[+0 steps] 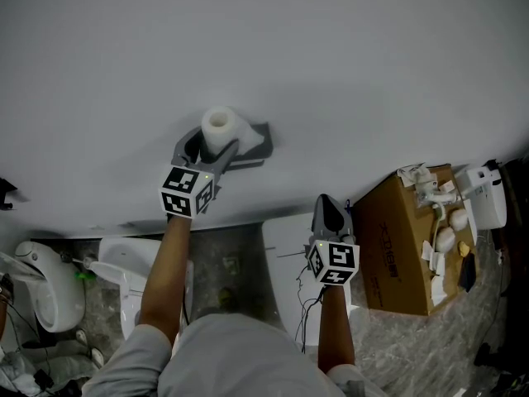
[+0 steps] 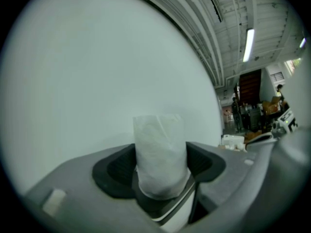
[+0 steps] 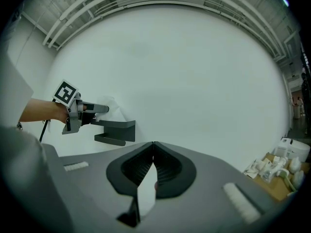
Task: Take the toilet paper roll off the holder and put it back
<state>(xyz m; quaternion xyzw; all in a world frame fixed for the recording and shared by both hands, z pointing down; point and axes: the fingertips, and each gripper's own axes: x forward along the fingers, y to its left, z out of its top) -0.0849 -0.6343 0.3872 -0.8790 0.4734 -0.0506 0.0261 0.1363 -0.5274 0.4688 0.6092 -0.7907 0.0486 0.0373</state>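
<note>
Here the left tool (image 1: 210, 150) clamps the toilet paper roll (image 1: 219, 126) by its sides, likely to guide it on the holder (image 1: 254, 143); the right tool (image 1: 327, 203) idles, jaws together.

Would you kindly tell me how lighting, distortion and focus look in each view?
Head view: even, soft light, no glare, holder sharp. Left gripper view: strong fisheye, black corners, the close roll slightly soft. Right gripper view: same fisheye, bright wall.

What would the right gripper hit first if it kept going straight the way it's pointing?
Probably the bare white wall, to the right of the grey holder. Nothing else shows ahead of the right gripper, though depth is unclear.
</note>
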